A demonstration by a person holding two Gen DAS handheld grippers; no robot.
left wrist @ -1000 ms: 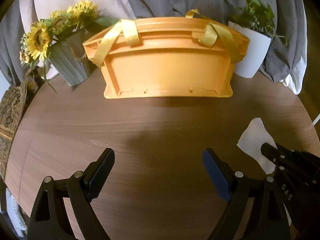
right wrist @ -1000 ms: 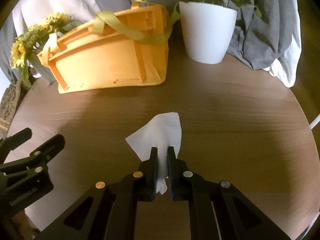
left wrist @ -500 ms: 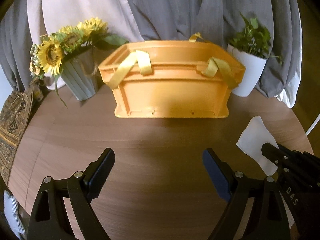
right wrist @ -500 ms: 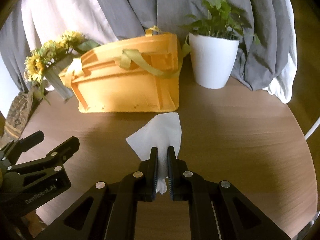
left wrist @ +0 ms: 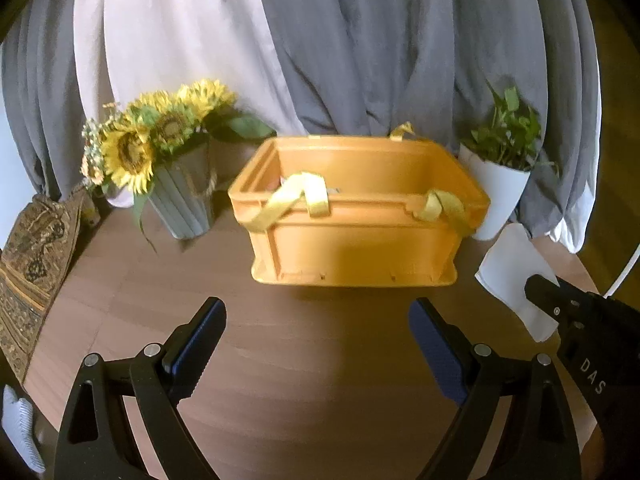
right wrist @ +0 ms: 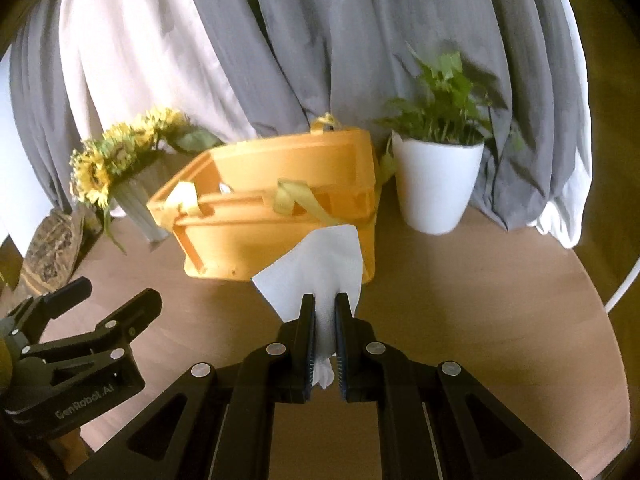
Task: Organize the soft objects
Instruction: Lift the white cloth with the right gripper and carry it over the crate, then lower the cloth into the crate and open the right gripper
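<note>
A sunflower vase (left wrist: 182,196) and a white potted plant (right wrist: 436,184) flank the orange crate (left wrist: 360,216) on the round wooden table (left wrist: 320,360), grey curtains behind. The right gripper (right wrist: 324,308) pinches a white tissue (right wrist: 320,268) above the table before the crate. The left gripper (left wrist: 316,320), its jaws just widened, hangs empty.

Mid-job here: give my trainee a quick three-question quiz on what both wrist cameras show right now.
1. True or false: the right tool is shut on the white tissue.
2. What stands right of the orange crate: (a) sunflower vase, (b) white plant pot, (c) a lamp?
3. Fill in: the left tool is ____ and holds nothing.

Key: 1 true; 2 b; 3 open.
</note>
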